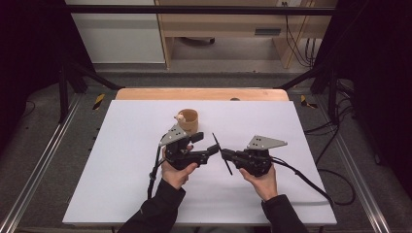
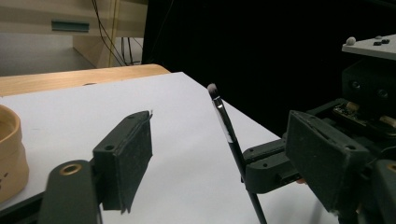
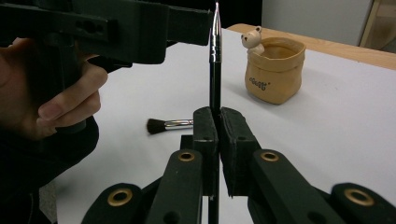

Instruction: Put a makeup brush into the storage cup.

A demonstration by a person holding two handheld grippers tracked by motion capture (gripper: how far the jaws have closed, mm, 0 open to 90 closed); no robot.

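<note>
Room first: I see a grey floor around the rig, a black frame overhead and at the sides, pale wooden furniture [image 1: 218, 29] behind the far edge with cables hanging beside it.

The bench [image 1: 121, 160] has a wooden top [image 1: 145, 93] showing as a strip along its far edge; a white sheet covers the rest, matte and unmarked.

Left tool [image 1: 206, 145] sits near the bench centre, pointing toward the right edge. Its jaws stand apart with nothing pressed between them; the brush passes just beyond their tips.

Right tool [image 1: 224, 154] faces it from the right, jaws clamped on a slim black brush [image 1: 222, 154]. In my right gripper view the handle [image 3: 215, 79] stands upright out of the closed pads.

A tan pouch-shaped pot [image 1: 188, 121] with a small bear figure [image 3: 253, 38] on its rim stands behind the left tool, toward the far edge.

A second, short brush [image 3: 169, 124] lies flat on the sheet beyond the right tool's jaws, black bristles and silver ferrule.
</note>
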